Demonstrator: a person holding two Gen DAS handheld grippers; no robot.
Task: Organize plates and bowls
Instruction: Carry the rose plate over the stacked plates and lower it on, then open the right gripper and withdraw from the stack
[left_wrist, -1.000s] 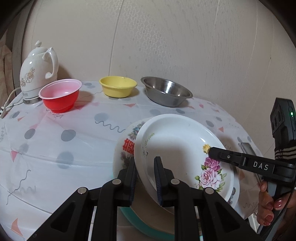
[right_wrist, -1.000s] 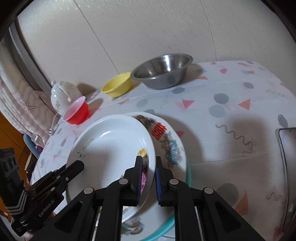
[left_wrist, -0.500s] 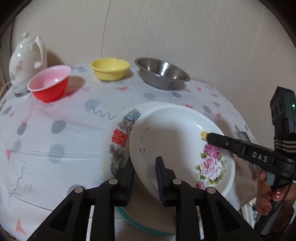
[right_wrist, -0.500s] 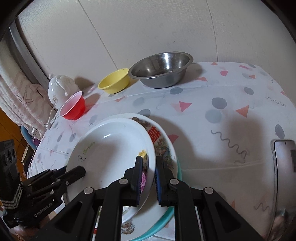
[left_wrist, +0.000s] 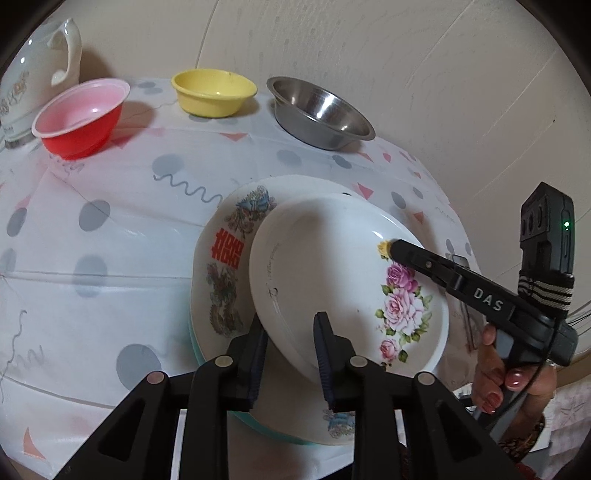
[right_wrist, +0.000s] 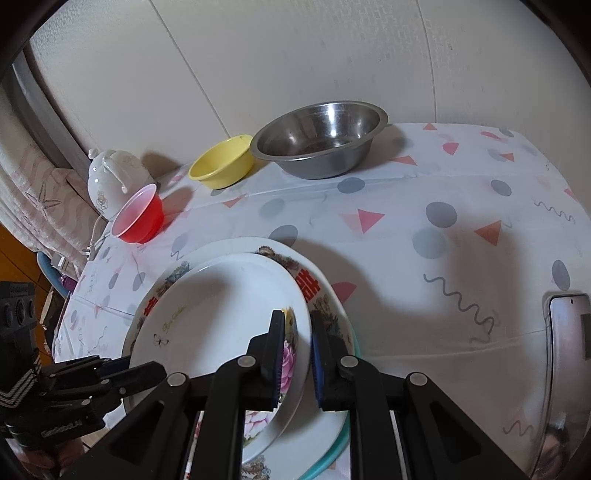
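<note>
The left hand-held gripper (left_wrist: 289, 350) has just been opening; its jaws now stand released around the near rim of the rose plate (left_wrist: 343, 280), which has settled lower onto the red-character plate (left_wrist: 221, 266). The right hand-held gripper (right_wrist: 297, 354) is clenched on the rose plate's opposite rim. Off-centre on that stack, the plate may slide or clatter if dropped abruptly.

A home dining corner: a counter under a patterned plastic cover (left_wrist: 110, 229), a porcelain electric kettle (right_wrist: 110, 177), 3 bowls (left_wrist: 218, 92) along a papered wall (right_wrist: 295, 55), stacked floral plates (left_wrist: 332, 266), and a curtain (right_wrist: 33, 195).
</note>
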